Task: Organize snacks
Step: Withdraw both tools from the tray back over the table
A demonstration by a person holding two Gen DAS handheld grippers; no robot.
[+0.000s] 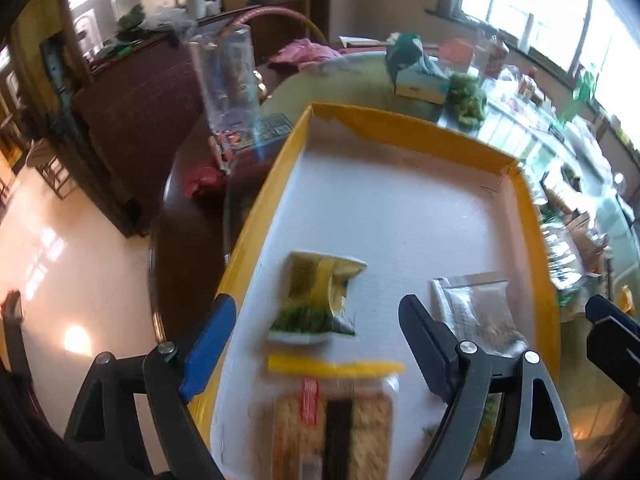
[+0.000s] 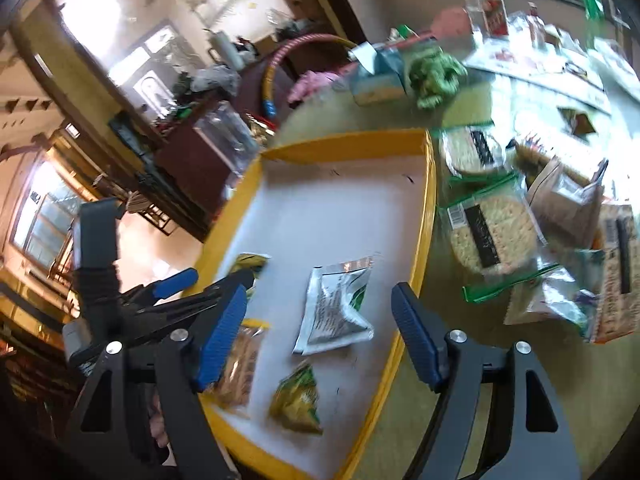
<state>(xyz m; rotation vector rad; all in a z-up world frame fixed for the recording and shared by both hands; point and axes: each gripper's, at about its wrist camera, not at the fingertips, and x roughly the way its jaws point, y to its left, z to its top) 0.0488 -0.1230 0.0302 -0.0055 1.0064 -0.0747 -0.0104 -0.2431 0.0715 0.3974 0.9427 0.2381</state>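
Snacks here are thin sealed packets, light and crinkly by the look of them, likely slippery on their film faces; the rice-cracker rounds would snap if squeezed flat, so a pinch on a sealed edge seems the safer hold. The yellow-rimmed tray (image 2: 430, 200) on the tabletop (image 2: 460, 360) holds four: a silver sachet (image 2: 336, 304) mid-tray, a small green-yellow pouch (image 2: 298, 400) nearer, a yellow-green packet (image 1: 320, 296) to the left, and a yellow-sealed cracker pack (image 1: 332, 412) at the near edge. More cracker rounds (image 2: 490, 236) lie loose right of the tray. The left claw (image 1: 316, 344) hangs above the cracker pack, fingers apart and empty; the right claw (image 2: 320, 332) is spread over the sachet, gripping nothing.
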